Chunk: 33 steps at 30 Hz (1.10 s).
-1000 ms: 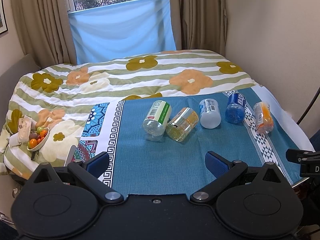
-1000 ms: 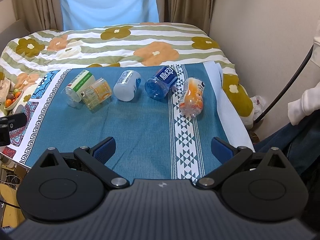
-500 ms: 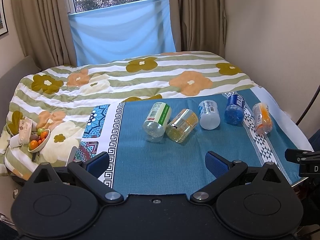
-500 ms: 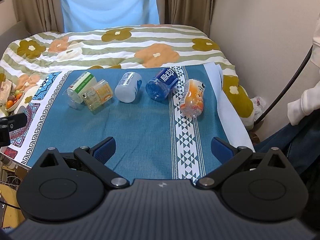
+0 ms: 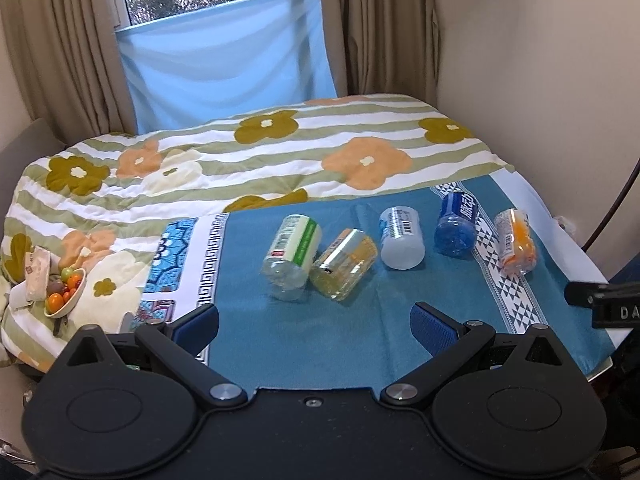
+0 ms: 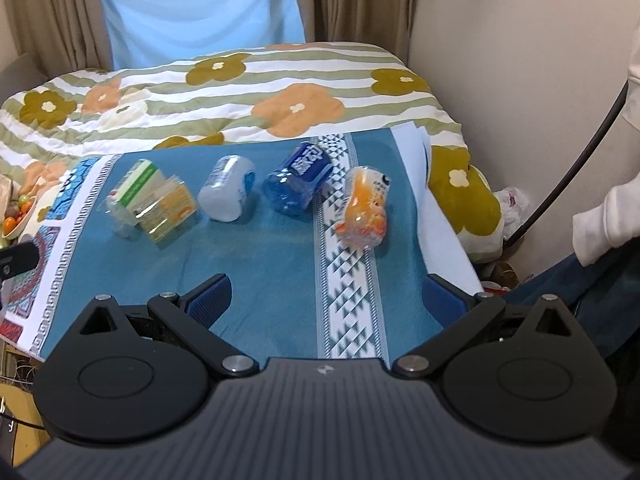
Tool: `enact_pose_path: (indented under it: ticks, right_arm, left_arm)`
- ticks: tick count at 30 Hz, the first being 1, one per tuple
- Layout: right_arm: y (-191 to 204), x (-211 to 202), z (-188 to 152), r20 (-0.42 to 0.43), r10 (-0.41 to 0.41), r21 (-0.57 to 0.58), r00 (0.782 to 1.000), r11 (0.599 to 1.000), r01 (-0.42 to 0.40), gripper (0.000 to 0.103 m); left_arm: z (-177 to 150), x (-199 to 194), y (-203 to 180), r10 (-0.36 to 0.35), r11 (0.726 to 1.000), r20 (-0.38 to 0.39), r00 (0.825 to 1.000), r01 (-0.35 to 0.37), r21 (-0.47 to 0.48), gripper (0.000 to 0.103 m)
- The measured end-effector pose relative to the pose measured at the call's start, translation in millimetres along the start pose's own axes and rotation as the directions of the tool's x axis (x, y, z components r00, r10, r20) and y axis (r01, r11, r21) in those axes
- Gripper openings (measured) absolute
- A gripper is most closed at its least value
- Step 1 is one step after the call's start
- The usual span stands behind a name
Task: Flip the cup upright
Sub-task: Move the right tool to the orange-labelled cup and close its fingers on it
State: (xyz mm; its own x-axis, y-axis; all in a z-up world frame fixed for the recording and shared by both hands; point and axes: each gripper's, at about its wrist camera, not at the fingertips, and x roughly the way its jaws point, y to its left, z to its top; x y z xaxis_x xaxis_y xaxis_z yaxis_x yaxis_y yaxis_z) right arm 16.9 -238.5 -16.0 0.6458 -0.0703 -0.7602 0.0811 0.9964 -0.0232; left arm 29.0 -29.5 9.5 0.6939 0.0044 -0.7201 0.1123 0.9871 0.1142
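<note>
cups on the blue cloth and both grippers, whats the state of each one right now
green-label cup: on its side, touching the yellow cup
yellow cup: on its side
white cup: on its side
blue cup: on its side
orange cup: on its side
left gripper: open, empty
right gripper: open, empty
fruit bowl: holding fruit

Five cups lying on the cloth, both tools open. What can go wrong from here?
1. The green-labelled clear cup and yellow-labelled clear cup lie touching; gripping one will likely nudge the other.
2. All lie on their sides on the blue cloth, so a bumped cup may roll, for example the orange-printed cup near the right edge.
3. The bedding looks soft; a righted cup may tip.
</note>
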Motion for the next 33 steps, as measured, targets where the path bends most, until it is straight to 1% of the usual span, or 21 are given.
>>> enact_pose_path:
  ticks: [6,13,16,24,28,30,33]
  right_arm:
    - [-23.3,39.3,20.4,-0.022,0.003,0.014,1.000,1.000,-0.003,0.103]
    - [-43.6,95.8,39.8,-0.059,0.027,0.025,0.998,0.999,-0.026,0.103]
    - [-52.2,120.9,48.8,-0.076,0.049,0.048,0.996,0.998,-0.046,0.103]
    - [-64.0,176.2,62.3,-0.110,0.079,0.066,0.991,0.995,-0.073,0.103]
    - [-64.4,195.4,69.0,-0.129,0.094,0.058,0.987,0.995,-0.087,0.103]
    - [-65.2,202.3,70.8,-0.140,0.103,0.060,0.985,0.994,-0.095,0.098]
    - [-66.9,208.6,72.2,-0.147,0.113,0.072,0.983,0.992,-0.103,0.095]
  left_arm:
    - [10.7,28.3,-19.4,-0.006,1.000,-0.024,1.000,0.006,0.004,0.103]
    - [22.2,68.0,-43.6,-0.013,1.000,-0.053,0.999,0.013,0.007,0.103]
    - [26.7,87.3,-54.6,-0.012,1.000,-0.071,0.997,0.013,0.010,0.103]
    - [35.3,124.1,-77.3,-0.013,1.000,-0.098,0.995,0.014,0.011,0.103]
    - [35.6,135.5,-84.8,-0.012,1.000,-0.116,0.993,0.014,0.016,0.103]
    - [35.0,139.2,-86.9,-0.011,1.000,-0.125,0.992,0.013,0.017,0.103]
    - [34.3,145.0,-89.8,-0.010,1.000,-0.137,0.991,0.013,0.019,0.103]
